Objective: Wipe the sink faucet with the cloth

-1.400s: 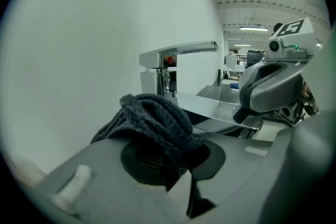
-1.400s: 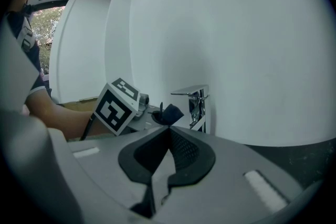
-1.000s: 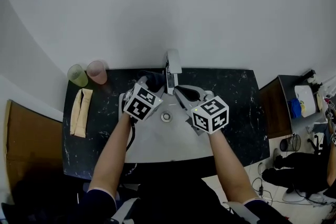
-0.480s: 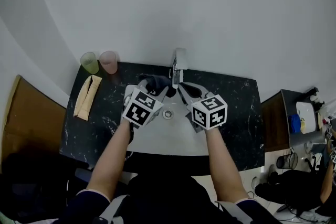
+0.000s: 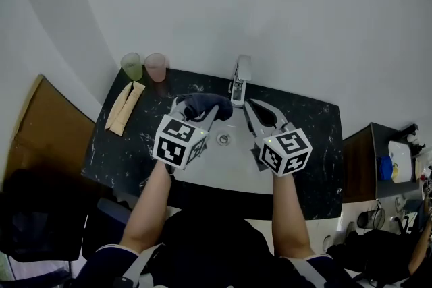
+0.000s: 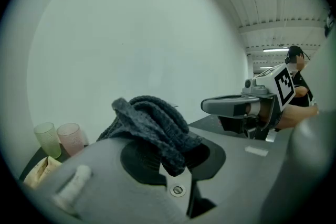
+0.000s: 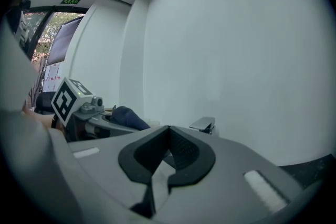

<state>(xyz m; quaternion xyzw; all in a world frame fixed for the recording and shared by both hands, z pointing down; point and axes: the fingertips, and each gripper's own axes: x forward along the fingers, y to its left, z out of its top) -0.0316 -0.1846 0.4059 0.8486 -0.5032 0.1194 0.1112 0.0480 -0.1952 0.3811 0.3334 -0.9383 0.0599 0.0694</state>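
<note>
My left gripper [image 5: 200, 108] is shut on a bunched dark knitted cloth [image 5: 207, 104], which sits just left of the chrome faucet [image 5: 240, 81] at the back of the white sink [image 5: 223, 168]. In the left gripper view the cloth [image 6: 153, 124] bulges up out of the jaws and hides the pads. My right gripper [image 5: 251, 107] is shut with nothing in it, its tips just right of the faucet's base. The right gripper view shows the faucet [image 7: 203, 124] ahead past the closed jaws, with a small gap between it and the cloth [image 7: 127, 117] to its left.
The sink is set in a black marbled counter [image 5: 314, 131] against a white wall. At its back left stand a green cup [image 5: 131, 66] and a pink cup [image 5: 155, 66], with a folded tan cloth [image 5: 125, 108] in front. A person [image 6: 297, 73] stands far off.
Both grippers have risen from over the basin. The left one has carried the cloth up beside the faucet and rolled a little. The head camera has shifted, so the counter sits further right.
</note>
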